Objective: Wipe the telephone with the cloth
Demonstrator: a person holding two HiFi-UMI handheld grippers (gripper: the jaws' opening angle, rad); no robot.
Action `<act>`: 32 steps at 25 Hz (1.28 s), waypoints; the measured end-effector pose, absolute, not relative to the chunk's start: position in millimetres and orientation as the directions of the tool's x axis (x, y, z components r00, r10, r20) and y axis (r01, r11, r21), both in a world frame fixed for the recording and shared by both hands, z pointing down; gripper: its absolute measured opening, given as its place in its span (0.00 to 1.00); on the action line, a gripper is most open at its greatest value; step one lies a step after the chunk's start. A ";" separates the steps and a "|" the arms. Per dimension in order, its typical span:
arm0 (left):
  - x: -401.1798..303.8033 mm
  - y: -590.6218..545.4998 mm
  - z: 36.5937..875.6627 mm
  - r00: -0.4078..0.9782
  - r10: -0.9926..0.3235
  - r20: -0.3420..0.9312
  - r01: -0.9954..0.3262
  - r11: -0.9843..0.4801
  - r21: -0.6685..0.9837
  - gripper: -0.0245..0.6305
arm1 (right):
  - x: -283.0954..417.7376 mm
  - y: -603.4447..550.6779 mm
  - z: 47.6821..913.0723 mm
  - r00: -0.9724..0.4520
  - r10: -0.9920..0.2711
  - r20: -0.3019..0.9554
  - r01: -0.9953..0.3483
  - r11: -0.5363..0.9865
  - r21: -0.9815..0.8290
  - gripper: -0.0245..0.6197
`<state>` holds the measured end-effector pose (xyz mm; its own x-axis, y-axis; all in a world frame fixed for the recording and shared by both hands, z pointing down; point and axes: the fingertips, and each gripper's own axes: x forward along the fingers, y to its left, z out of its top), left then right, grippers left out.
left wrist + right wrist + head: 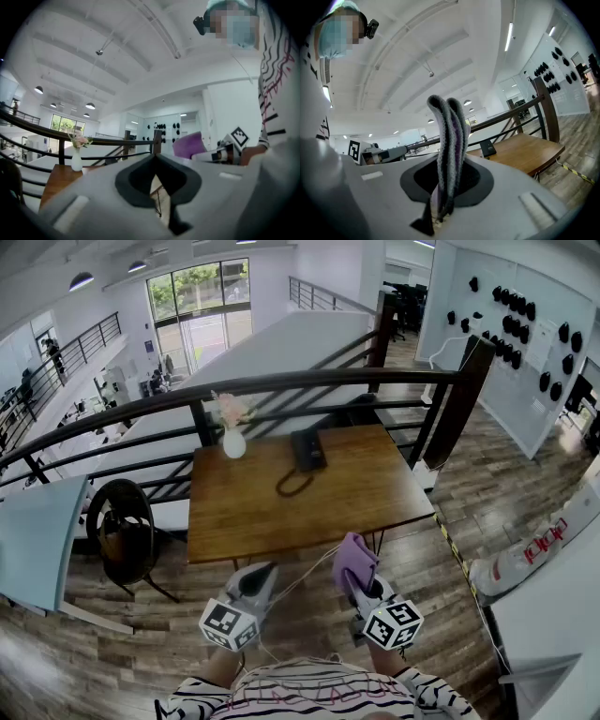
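A black telephone (307,448) lies at the far middle of the wooden table (356,498), its cord looping toward me; the right gripper view shows the telephone (488,148) small and far off. Both grippers are held low in front of me, short of the table's near edge. My right gripper (357,579) is shut on a folded purple cloth (353,561), which stands up between the jaws as a grey-purple knit fold (450,136). My left gripper (262,573) is shut with nothing in it, its jaws meeting at a point (154,157).
A white vase of pink flowers (233,441) stands at the table's far left. A dark railing (281,382) runs behind the table. A black chair with a bag (123,531) and a pale blue tabletop (37,540) are to the left. A white counter (553,615) is to the right.
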<state>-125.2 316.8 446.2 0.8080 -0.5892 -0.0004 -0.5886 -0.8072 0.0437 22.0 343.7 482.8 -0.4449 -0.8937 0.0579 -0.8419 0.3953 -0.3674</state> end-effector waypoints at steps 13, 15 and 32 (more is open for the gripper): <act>-32.9 297.9 460.6 0.758 -0.651 -0.037 -0.647 -0.758 0.079 0.04 | 118.9 328.2 492.0 -0.498 -0.865 0.063 -0.813 0.441 -0.380 0.12; -24.9 296.4 464.3 0.749 -0.661 -0.038 -0.657 -0.749 0.088 0.04 | 126.6 323.9 495.1 -0.511 -0.857 0.068 -0.807 0.451 -0.381 0.12; -35.0 138.2 472.8 0.795 -0.607 -0.019 -0.600 -0.789 0.131 0.04 | 105.4 174.4 495.1 -0.466 -0.880 0.089 -0.825 0.396 -0.402 0.12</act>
